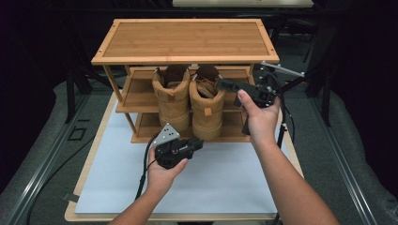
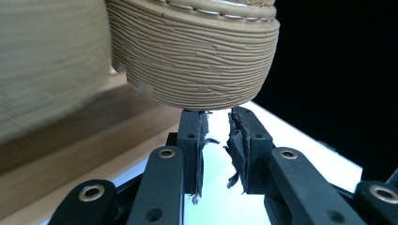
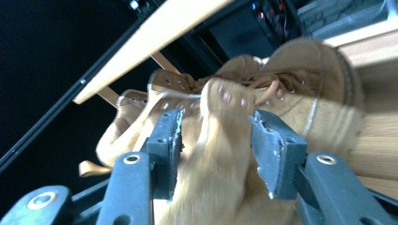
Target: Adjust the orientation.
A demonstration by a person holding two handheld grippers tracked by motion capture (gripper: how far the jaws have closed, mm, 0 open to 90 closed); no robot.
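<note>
Two tan boots (image 1: 190,101) stand side by side on the wooden rack's (image 1: 123,107) lower shelf, heels overhanging its front edge. The right gripper (image 1: 224,84), jaws spread, straddles the right boot's collar (image 3: 220,101); the left gripper (image 1: 196,144), jaws narrowly parted, sits just below that boot's sole (image 2: 197,56).

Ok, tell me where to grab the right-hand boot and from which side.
Take the right-hand boot by its open collar, coming from above and the right, where the right tongs already sit. It stands upright on the rack's bottom shelf, close beside the other boot, so the leather rim is probably the freest thin edge to pinch.
</note>
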